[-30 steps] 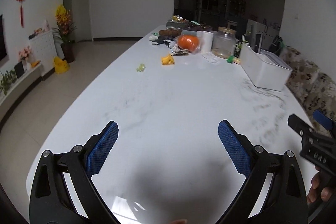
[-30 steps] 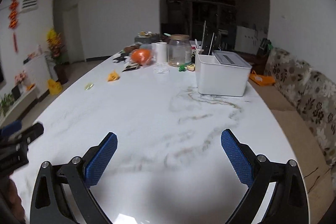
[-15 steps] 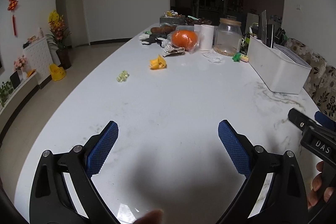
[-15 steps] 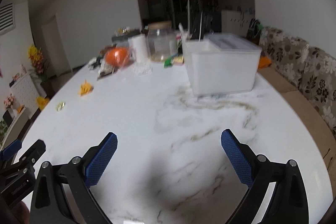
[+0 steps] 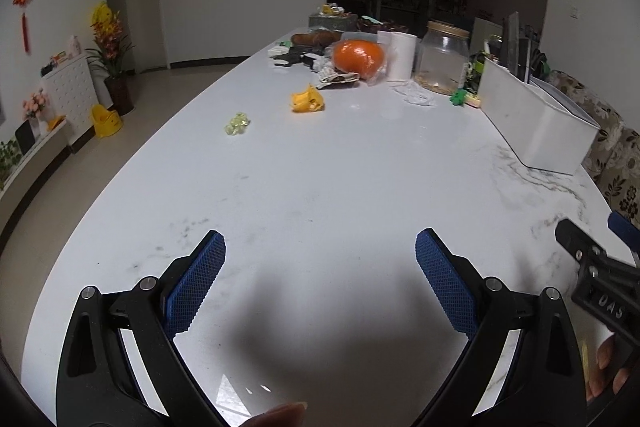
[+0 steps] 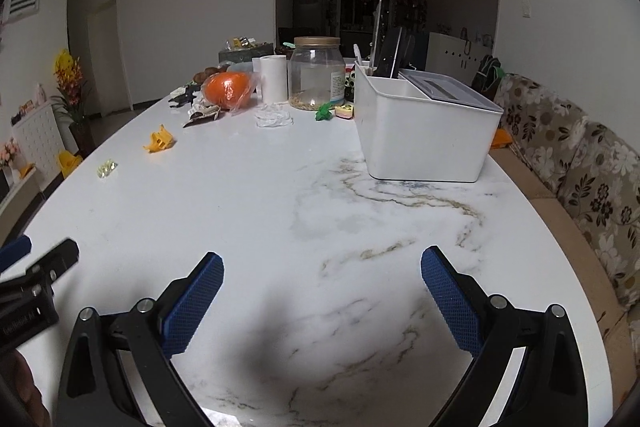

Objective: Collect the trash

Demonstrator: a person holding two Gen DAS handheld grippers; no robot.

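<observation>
Left wrist view: over the last second my left gripper [image 5: 320,255] has closed in on the table [image 5: 320,187], and the scraps ahead now look nearer. Its jaws are spread wide with nothing between them. The yellow scrap [image 5: 307,99] and the green scrap [image 5: 237,123] lie loose on the left half, well apart from the bin [image 5: 536,131] on the right edge. A clear wrapper [image 5: 414,95] sits near the jar [image 5: 442,57].

Right wrist view: my right gripper [image 6: 322,273] swung toward the bin half a second ago and has since come back to face down the table; it too gapes wide, holding nothing. The bin [image 6: 424,143] stands ahead to the right, the yellow scrap [image 6: 159,139] and green scrap [image 6: 107,168] far left. I judge both tools are still closing on loose trash, none yet gripped.
</observation>
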